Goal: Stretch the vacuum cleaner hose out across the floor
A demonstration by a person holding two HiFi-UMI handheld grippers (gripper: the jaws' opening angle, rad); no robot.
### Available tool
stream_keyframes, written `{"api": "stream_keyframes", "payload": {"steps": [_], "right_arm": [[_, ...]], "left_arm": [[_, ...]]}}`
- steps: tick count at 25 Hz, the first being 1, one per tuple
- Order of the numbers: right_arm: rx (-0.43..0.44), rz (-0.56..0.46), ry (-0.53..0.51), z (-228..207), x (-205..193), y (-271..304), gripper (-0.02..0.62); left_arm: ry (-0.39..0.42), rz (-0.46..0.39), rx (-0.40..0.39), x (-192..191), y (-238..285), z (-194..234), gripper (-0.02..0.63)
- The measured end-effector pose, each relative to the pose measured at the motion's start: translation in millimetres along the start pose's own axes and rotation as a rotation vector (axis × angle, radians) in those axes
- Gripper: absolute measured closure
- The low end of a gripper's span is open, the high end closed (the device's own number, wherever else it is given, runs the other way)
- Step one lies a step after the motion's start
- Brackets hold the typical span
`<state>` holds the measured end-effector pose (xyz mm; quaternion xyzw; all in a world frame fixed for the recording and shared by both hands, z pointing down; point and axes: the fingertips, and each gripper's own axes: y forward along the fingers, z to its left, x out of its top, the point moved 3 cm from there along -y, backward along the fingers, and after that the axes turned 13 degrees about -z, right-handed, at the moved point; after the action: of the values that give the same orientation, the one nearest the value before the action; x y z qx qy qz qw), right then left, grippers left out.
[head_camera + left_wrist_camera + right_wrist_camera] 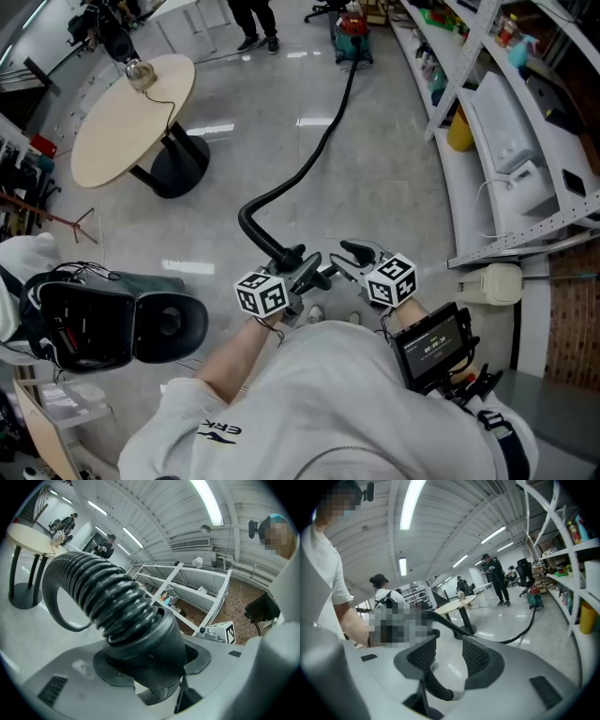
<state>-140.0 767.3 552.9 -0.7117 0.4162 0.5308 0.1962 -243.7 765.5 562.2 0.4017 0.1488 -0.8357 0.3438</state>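
Note:
A black ribbed vacuum hose (pixel 309 164) runs over the grey floor from the red and teal vacuum cleaner (pixel 352 37) at the far end, curves at the near left and rises to my left gripper (pixel 305 265). In the left gripper view the hose (pixel 108 597) ends in a smooth black cuff (pixel 159 639), and the left gripper (pixel 154 665) is shut on that cuff. Just to its right, my right gripper (pixel 349 260) is open, and its view shows nothing between the jaws (pixel 449 656). Behind them the hose (pixel 520 632) leads to the vacuum cleaner (pixel 536 598).
A round wooden table (pixel 131 117) on a black pedestal stands at the left. A black office chair (pixel 103 319) is near my left side. Metal shelving (pixel 506 122) with bottles and boxes lines the right wall. A person (pixel 253 23) stands at the far end.

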Motion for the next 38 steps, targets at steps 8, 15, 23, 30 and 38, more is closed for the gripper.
{"api": "stream_keyframes", "payload": {"steps": [8,15,23,30,38], "right_arm": [[-0.166,-0.058,-0.005,-13,18,1,0.453],[-0.247,-0.085,-0.037,-19,32,2,0.583],[-0.286,-0.100,-0.050,-14,38,4,0.594],[-0.300,-0.120,-0.060,-16,44,0,0.594],[-0.313,-0.123,-0.055,-20,41,-3,0.594]], "left_arm": [[0.038,0.003,-0.008,5,4,-4,0.373],[0.025,0.031,-0.034,-1,6,-9,0.373],[0.028,0.034,-0.074,3,3,-16,0.373],[0.044,0.030,-0.088,5,13,-18,0.373],[0.052,0.041,-0.089,4,16,-16,0.373]]}}
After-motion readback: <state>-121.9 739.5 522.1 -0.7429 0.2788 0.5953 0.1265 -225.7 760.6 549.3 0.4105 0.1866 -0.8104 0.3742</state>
